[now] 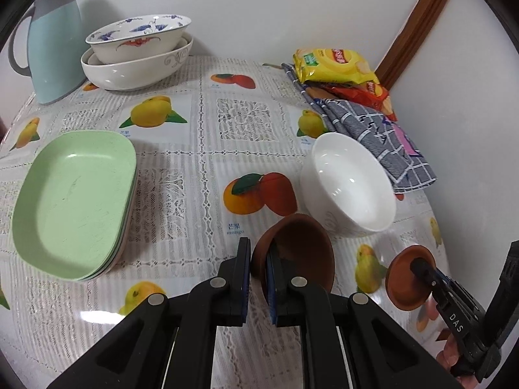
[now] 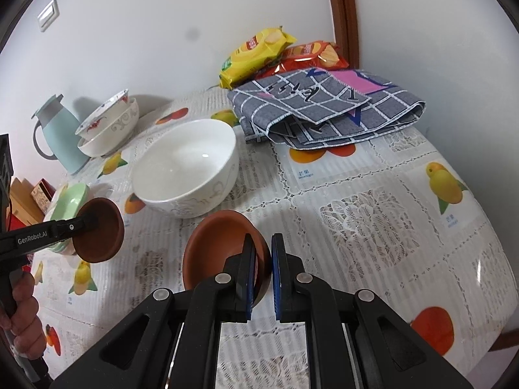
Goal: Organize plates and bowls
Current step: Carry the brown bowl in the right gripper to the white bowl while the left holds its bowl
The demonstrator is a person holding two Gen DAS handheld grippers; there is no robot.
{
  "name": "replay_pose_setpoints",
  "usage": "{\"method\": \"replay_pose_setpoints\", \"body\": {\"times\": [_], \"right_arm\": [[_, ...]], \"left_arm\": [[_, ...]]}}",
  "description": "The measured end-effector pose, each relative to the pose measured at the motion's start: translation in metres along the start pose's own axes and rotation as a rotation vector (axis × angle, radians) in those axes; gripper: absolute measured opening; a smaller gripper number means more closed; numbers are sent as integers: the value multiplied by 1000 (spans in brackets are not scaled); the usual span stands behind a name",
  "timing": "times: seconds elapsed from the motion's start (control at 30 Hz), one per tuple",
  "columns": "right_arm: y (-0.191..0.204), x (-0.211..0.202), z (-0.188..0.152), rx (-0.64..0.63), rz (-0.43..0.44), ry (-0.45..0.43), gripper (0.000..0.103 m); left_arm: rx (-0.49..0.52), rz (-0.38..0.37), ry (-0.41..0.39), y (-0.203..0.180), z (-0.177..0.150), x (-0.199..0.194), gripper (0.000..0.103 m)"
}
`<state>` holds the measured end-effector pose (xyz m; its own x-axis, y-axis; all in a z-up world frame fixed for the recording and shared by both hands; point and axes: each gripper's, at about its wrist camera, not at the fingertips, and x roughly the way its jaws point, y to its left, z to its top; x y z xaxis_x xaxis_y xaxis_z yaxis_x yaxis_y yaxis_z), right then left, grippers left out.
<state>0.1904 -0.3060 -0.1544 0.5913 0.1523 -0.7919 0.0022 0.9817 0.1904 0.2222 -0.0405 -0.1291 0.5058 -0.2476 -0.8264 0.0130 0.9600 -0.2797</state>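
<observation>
Now both your fingers are clamped on rims; left gripper (image 1: 258,270) lifts one terracotta bowl (image 1: 295,246), right gripper (image 2: 263,270) another terracotta dish (image 2: 220,246), above the surface (image 1: 194,149); rigid, brittle clay; hold the rims firmly.

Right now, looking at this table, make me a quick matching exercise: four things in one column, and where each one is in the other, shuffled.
Things:
1. small brown bowl
2. white bowl
3. blue-patterned bowl
4. yellow snack bag

Places:
A. nested in a larger white bowl beside the jug
B. on top of a red snack bag by the wall
C. gripped at its rim by the left tool
D. standing alone next to the checked cloth

Pairs: 1-C, 2-D, 3-A, 4-B
</observation>
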Motion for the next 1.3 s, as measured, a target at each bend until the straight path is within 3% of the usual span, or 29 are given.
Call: {"method": "replay_pose_setpoints", "body": {"times": [0.67,1.3], "right_arm": [[38,-58,9,11,-17,-96,10],[65,-79,22,31,-65,-107,10]], "left_arm": [[37,-56,-70,-2,-1,-64,9],[49,-95,-102,1,12,-90,9]]}}
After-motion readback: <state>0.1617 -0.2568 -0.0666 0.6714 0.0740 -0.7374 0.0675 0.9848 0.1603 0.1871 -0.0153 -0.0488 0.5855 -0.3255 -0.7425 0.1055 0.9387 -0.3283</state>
